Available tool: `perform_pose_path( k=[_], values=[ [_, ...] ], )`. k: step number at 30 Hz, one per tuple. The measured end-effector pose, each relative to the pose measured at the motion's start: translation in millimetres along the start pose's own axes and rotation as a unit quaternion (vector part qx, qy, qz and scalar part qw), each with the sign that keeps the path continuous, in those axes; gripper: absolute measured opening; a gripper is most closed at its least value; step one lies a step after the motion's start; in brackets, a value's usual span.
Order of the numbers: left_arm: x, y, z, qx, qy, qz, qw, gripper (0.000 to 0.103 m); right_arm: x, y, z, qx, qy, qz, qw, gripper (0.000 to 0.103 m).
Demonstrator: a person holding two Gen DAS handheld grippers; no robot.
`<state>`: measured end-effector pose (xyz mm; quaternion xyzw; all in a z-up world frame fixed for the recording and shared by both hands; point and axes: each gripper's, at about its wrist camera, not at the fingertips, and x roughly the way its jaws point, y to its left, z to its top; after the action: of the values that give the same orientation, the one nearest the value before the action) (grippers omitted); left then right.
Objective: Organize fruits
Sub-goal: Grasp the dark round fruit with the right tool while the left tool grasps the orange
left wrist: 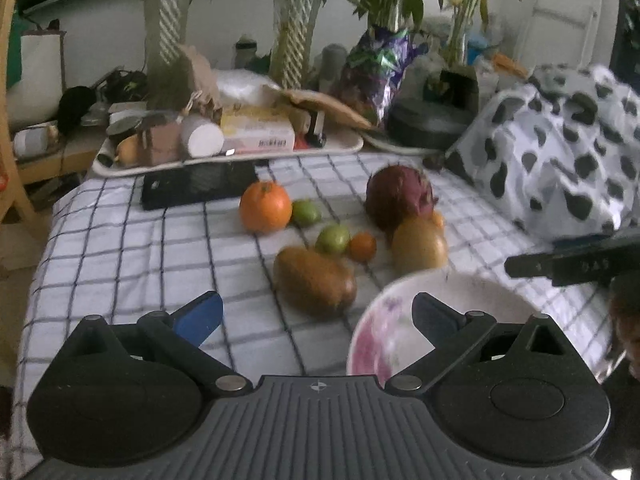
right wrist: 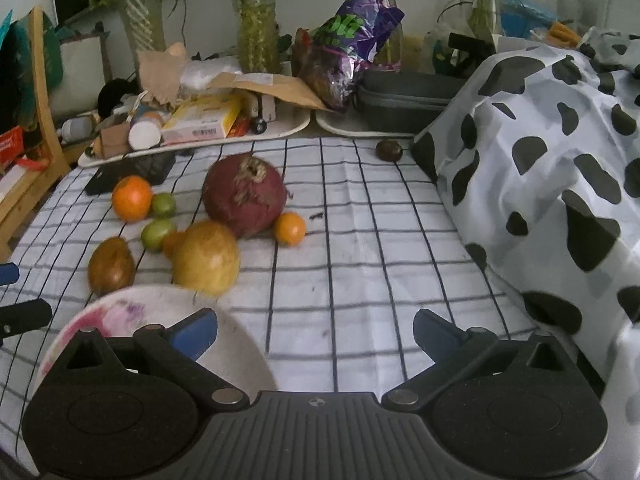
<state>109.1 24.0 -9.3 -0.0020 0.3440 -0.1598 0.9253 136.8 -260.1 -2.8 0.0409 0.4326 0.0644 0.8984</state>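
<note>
Fruit lies on a checked cloth (left wrist: 120, 264): a big orange (left wrist: 265, 207), two green limes (left wrist: 306, 212) (left wrist: 332, 239), a small orange (left wrist: 362, 246), a brown kiwi-like fruit (left wrist: 316, 281), a yellow fruit (left wrist: 419, 245) and a dark red dragon fruit (left wrist: 400, 196). A white floral bowl (left wrist: 380, 336) sits near, empty. My left gripper (left wrist: 318, 316) is open just short of the brown fruit and the bowl. My right gripper (right wrist: 316, 332) is open and empty over the cloth, right of the bowl (right wrist: 132, 308). The dragon fruit (right wrist: 244, 196) and yellow fruit (right wrist: 206, 258) lie ahead-left.
A cluttered white tray (left wrist: 224, 156) with boxes, plants and a purple bag (left wrist: 380, 68) lines the back. A black phone-like slab (left wrist: 200, 184) lies before it. A cow-print cloth (right wrist: 540, 152) rises on the right. A small dark fruit (right wrist: 389, 149) sits far back. A wooden chair (right wrist: 36, 120) stands left.
</note>
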Motion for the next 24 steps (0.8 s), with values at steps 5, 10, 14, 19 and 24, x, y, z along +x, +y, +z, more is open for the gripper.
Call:
perform_pose_path(
  k=[5, 10, 14, 19, 24],
  values=[
    [25.5, 10.3, 14.6, 0.007, -0.012, 0.021, 0.9997, 0.103, 17.3, -13.9, 19.0, 0.01, -0.007, 0.002, 1.0, 0.103],
    [54.5, 30.9, 28.3, -0.011, -0.018, 0.029, 0.9994, 0.102, 37.6, -28.4, 38.6, 0.004, -0.016, -0.018, 1.0, 0.103],
    [76.9, 43.4, 37.9, -0.02, -0.023, 0.023, 0.9993, 0.081, 54.1, -39.7, 53.9, 0.012, -0.022, -0.011, 1.0, 0.103],
    [102.8, 53.7, 46.1, -0.032, -0.019, 0.015, 0.9992, 0.072, 80.2, -48.5, 71.9, -0.001, -0.025, -0.02, 0.999, 0.103],
    [123.9, 57.6, 50.8, -0.038, -0.012, -0.015, 0.9991, 0.056, 104.5, -58.1, 85.8, -0.014, -0.036, -0.023, 0.999, 0.103]
  ],
)
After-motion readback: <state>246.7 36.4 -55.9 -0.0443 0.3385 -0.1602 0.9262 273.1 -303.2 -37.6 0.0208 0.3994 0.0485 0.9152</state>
